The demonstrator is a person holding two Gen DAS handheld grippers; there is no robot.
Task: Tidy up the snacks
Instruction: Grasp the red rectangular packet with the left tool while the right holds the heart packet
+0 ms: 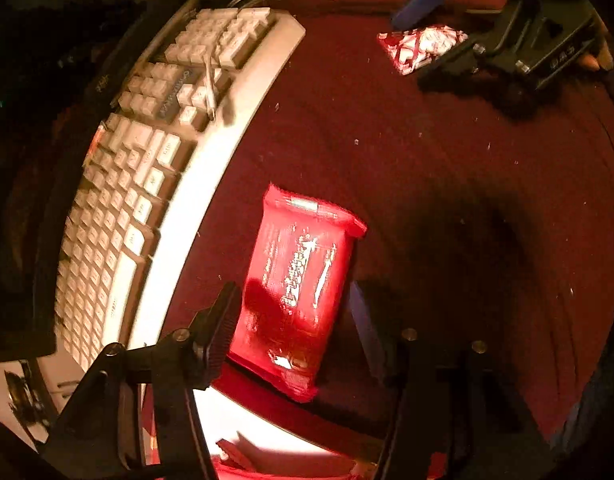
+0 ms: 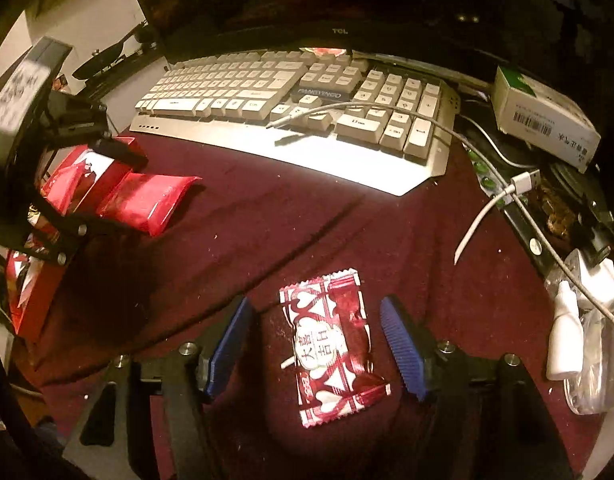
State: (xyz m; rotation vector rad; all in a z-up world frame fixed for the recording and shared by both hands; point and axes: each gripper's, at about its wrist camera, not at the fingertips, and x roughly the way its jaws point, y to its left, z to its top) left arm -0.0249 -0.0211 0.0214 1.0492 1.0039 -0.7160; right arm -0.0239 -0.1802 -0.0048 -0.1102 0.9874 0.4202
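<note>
A red snack packet (image 1: 301,288) lies on the maroon cloth between the fingers of my left gripper (image 1: 295,312), which is open around it. In the right wrist view the same packet (image 2: 147,200) lies at the left under the left gripper (image 2: 119,152). A red-and-white candy packet (image 2: 333,344) lies flat between the blue pads (image 2: 403,348) of my right gripper (image 2: 319,344), which is open around it. It also shows in the left wrist view (image 1: 421,46), with the right gripper (image 1: 447,36) at it.
A white keyboard (image 2: 295,104) lies at the back of the cloth, with a cable (image 2: 427,116) across it. A red box of snacks (image 2: 31,280) sits at the left edge. A white carton (image 2: 543,116), charger cables and a small white bottle (image 2: 567,332) crowd the right.
</note>
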